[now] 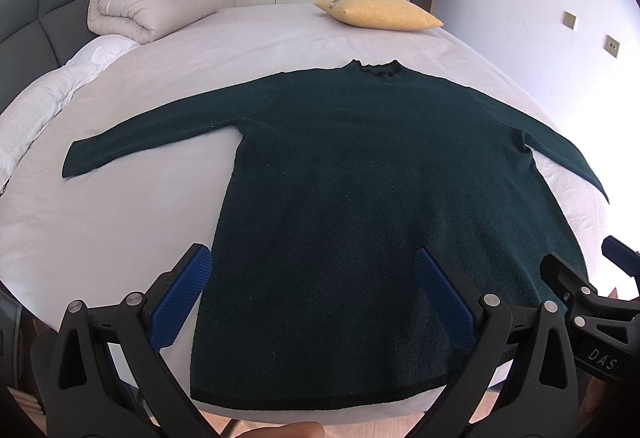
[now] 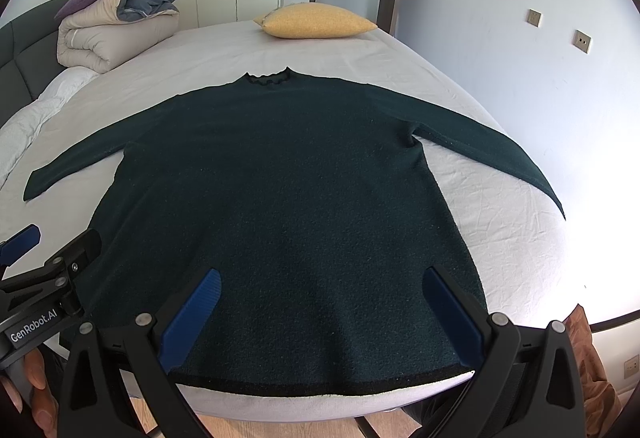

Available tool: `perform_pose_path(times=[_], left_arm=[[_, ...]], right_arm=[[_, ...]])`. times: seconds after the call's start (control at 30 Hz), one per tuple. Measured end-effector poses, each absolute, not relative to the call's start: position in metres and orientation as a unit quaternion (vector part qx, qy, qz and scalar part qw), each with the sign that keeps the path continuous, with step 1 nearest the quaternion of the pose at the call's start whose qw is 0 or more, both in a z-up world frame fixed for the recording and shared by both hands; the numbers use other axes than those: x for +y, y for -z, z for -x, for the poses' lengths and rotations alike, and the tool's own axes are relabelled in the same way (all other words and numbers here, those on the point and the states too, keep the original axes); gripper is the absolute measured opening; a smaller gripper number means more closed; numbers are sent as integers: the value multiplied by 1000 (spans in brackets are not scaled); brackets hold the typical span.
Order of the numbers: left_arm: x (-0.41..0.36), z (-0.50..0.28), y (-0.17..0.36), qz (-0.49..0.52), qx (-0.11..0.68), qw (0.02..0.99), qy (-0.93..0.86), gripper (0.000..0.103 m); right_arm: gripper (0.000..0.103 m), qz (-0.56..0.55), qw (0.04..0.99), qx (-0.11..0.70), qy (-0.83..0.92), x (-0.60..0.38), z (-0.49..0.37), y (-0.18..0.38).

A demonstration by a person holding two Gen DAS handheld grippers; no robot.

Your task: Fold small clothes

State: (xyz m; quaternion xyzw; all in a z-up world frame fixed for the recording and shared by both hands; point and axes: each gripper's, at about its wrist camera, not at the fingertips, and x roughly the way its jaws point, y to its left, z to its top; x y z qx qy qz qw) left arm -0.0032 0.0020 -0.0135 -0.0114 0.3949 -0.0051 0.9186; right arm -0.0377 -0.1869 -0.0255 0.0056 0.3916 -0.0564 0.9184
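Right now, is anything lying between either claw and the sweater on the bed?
Nothing visible. The dark green sweater lies flat, sleeves spread, with the open left claw and open right claw over its hem. The yellow pillow sits far beyond the collar.

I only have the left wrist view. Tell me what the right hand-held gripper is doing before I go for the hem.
Observer: The right hand-held gripper is open. Its fingers are spread wide over the dark green sweater near the hem, and it grips nothing.
Operator: Report the hem corner on that side. My view hides it.
Observer: That hem corner lies flat on the white sheet at the bed's near edge, just beside the gripper's right finger.
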Motion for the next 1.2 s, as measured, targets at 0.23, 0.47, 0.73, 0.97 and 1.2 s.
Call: perform_pose_path(times=[0.23,0.47,0.73,0.97,1.2], left_arm=[[1,2,15,13,398,917,5,103],[3,3,16,15,399,917,5,103],[6,4,19,18,400,916,5,103],[6,3,18,18,402,916,5,103],[7,3,19,18,402,915,4,103]], right_arm=[[103,-5,918,393,57,-184,38,27],[103,-5,918,393,57,-183,39,27],[103,-5,917,394,56,-184,37,30],[103,-5,917,395,56,-182,37,32],[103,-5,917,395,55,-180,36,38]])
